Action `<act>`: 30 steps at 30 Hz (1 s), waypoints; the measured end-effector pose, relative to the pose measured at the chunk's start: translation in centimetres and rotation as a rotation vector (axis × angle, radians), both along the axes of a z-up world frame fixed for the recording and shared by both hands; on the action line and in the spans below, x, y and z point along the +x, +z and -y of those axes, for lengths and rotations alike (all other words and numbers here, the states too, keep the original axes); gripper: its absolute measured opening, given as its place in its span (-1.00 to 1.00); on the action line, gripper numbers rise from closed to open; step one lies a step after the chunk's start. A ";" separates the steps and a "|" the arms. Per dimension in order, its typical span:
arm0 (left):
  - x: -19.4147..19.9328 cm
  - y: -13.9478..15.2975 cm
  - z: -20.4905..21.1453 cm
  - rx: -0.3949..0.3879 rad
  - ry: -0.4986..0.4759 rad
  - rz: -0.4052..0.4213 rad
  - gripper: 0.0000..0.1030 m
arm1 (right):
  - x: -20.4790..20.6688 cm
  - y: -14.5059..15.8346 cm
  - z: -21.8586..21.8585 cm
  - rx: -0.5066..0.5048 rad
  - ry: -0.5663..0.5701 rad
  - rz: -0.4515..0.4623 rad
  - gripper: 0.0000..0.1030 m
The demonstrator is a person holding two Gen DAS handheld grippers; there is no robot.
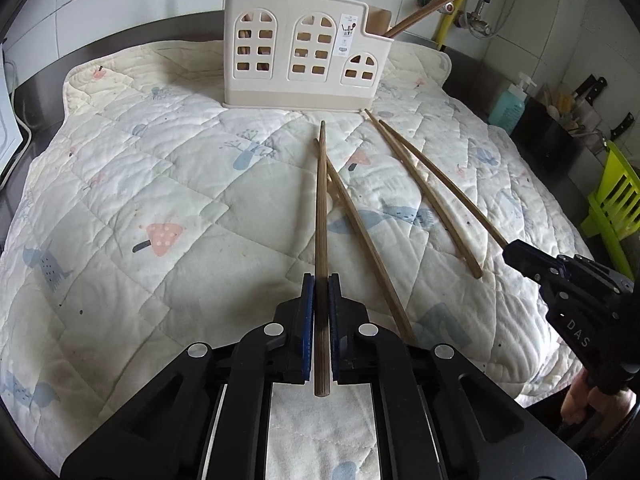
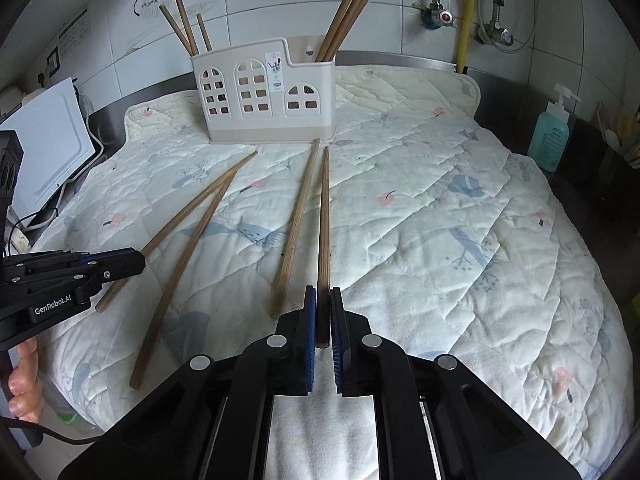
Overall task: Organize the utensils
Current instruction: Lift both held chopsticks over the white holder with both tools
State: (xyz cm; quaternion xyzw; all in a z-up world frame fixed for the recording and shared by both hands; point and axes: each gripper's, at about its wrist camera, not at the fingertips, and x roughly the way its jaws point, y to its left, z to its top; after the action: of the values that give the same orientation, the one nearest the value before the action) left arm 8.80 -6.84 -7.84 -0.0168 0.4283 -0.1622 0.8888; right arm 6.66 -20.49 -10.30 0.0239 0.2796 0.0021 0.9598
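Two pairs of black hand-held tongs each clamp one long brown wooden chopstick over a cream quilted mat printed with mushrooms and birds (image 1: 168, 184), spread across a dark steel bench (image 2: 520, 136). The left tongs (image 1: 321, 280) are closed on a chopstick (image 1: 321, 200) near its thick end, the shaft running up the middle of the frame toward the cream plastic utensil caddy with arched window cut-outs (image 1: 296, 52). The right tongs (image 2: 323, 294), seen at lower centre of their own view, grip a second chopstick (image 2: 324, 216) the same way, probably so each tip can be steered into the caddy.

One loose chopstick (image 1: 368, 248) crosses under the left-held one; another (image 2: 294, 228) lies just beside the right-held one. More chopsticks already stand in the caddy's end compartments (image 2: 348, 16).

The mat between the tongs and the caddy is bare apart from these sticks. A teal soap bottle (image 2: 550, 136) stands off the mat at the right edge, and a white appliance (image 2: 48, 148) at the left.
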 end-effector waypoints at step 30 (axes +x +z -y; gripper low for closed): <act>3.9 11.7 -2.5 -0.082 0.000 0.270 -0.90 | 1.0 17.1 1.1 -0.026 0.080 0.336 -0.87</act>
State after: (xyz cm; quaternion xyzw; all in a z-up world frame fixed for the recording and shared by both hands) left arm 12.67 -4.38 3.85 -0.0310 0.2980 -0.1805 0.9368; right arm 7.66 -21.57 6.83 -0.0004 0.1160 0.0408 0.9924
